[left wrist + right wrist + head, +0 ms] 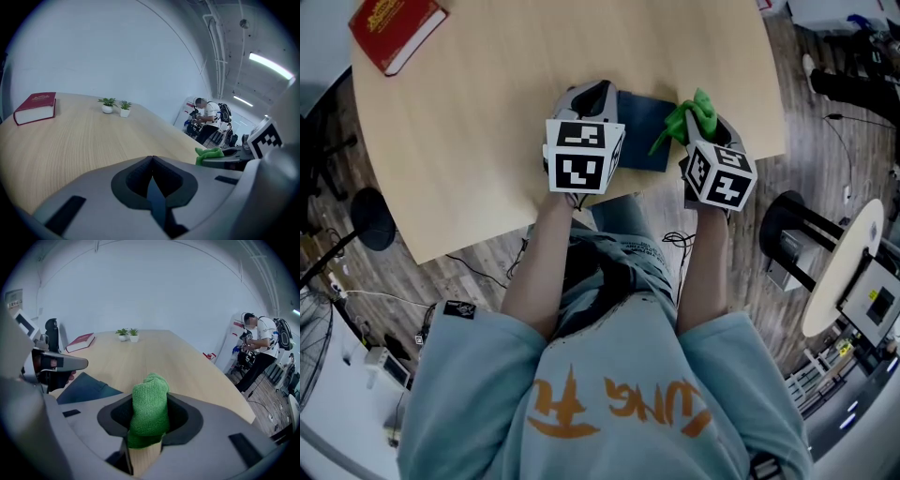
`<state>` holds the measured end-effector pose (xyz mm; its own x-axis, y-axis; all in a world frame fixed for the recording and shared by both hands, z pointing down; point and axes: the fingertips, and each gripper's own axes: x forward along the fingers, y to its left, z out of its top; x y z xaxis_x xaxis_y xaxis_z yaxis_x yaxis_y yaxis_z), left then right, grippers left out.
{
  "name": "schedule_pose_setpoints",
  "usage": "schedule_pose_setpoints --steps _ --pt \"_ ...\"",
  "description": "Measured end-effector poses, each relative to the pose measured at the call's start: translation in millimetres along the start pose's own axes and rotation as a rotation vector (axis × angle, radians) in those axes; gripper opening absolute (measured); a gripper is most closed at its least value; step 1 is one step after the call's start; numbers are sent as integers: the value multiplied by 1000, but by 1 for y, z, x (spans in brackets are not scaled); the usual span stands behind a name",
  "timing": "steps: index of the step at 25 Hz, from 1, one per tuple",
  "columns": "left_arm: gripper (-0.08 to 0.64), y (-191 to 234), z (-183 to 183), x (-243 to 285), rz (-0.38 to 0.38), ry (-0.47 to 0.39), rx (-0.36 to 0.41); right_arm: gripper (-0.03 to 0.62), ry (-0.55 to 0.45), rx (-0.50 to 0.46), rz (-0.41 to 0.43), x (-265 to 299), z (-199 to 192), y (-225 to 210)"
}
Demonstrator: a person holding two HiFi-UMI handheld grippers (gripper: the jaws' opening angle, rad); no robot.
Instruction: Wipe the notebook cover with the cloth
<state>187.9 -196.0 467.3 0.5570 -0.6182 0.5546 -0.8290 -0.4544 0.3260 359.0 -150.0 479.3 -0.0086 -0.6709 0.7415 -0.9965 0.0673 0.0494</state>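
Grips the cloth in the right gripper, jaws pinched on its green fold, beside the notebook's right edge. Holds the left gripper, jaws pressed together, at the notebook's left end. Finds the notebook flat by the table's near edge.

Looped green cloth, matt blue notebook, pale wood-grain table.

notebook: left part behind left gripper | red book: cut by top edge
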Motion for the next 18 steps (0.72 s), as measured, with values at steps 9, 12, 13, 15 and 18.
schedule_pose_setpoints --steps 9,12,13,15,18 --pt "18 19 32 -47 -14 -87 33 138 -151 55 -2 -39 35 38" --pt "18 30 50 -71 -8 -132 62 138 -204 47 5 -52 51 60" --pt "18 35 57 -80 -4 -149 68 138 -222 40 10 -56 57 68" --pt "18 47 73 -101 10 -189 80 138 -262 23 20 -65 74 86" --pt "18 65 97 -135 44 -250 100 138 -326 -10 38 -83 101 115"
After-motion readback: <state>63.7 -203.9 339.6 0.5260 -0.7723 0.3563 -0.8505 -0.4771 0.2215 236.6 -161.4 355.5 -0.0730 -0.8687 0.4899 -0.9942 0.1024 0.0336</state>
